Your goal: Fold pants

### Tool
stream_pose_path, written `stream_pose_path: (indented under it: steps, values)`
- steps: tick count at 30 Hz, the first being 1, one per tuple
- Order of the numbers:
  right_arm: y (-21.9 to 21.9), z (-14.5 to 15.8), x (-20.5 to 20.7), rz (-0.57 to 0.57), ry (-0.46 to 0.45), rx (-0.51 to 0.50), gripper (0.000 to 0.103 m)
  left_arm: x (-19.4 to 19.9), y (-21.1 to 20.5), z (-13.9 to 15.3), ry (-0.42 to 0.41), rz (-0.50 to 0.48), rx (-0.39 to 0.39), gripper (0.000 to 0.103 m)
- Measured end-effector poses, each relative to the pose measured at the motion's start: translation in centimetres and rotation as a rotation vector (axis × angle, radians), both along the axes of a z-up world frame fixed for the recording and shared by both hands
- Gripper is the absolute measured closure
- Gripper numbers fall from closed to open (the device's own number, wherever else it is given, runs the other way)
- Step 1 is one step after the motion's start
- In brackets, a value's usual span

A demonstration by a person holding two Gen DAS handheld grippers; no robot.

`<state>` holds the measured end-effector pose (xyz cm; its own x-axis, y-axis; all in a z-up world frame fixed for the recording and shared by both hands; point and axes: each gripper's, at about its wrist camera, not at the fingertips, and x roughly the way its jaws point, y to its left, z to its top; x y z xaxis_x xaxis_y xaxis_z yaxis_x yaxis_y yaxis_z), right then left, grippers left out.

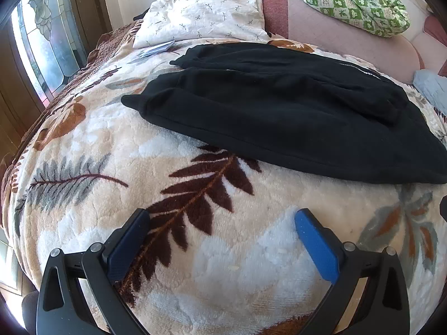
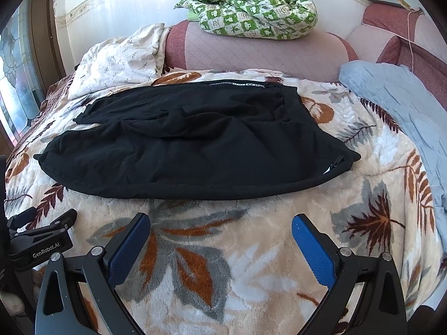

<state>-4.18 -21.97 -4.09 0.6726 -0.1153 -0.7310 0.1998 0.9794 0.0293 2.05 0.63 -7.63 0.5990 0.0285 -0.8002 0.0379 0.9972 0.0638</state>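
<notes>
Black pants point(image 1: 279, 111) lie folded in layers on the leaf-patterned fleece blanket point(image 1: 223, 265) of a bed. They also show in the right wrist view point(image 2: 195, 145), waistband label at the far edge and a zipper end at the near right corner. My left gripper point(image 1: 222, 217) is open and empty, hovering over the blanket short of the pants' near edge. My right gripper point(image 2: 220, 223) is open and empty, just short of the pants' near hem. The left gripper's body point(image 2: 39, 240) shows at the left of the right wrist view.
A white floral pillow point(image 1: 201, 14) lies at the far left of the bed. A green checked quilt point(image 2: 251, 5) sits on the pink headboard point(image 2: 251, 50). A blue-grey cloth point(image 2: 405, 106) covers the bed's right side. A window point(image 1: 42, 42) is at left.
</notes>
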Motion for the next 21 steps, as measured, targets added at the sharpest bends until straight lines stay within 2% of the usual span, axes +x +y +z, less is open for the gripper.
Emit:
stream_pose_path:
  steps: [5, 10, 15, 21]
  values:
    - [0.12, 0.03, -0.14, 0.001, -0.001, -0.001, 0.0, -0.02, 0.23, 0.0, 0.002, -0.001, -0.013, 0.0]
    - [0.1, 0.06, -0.18, -0.002, 0.002, 0.002, 0.0, 0.15, -0.03, 0.03, 0.023, -0.018, 0.009, 0.0]
    - [0.12, 0.05, -0.22, -0.003, 0.003, 0.004, 0.0, 0.08, -0.04, 0.07, 0.007, -0.018, 0.016, 0.0]
    - [0.06, -0.05, -0.22, -0.005, 0.006, 0.008, 0.0, 0.48, 0.2, 0.38, 0.048, -0.03, -0.001, 0.0]
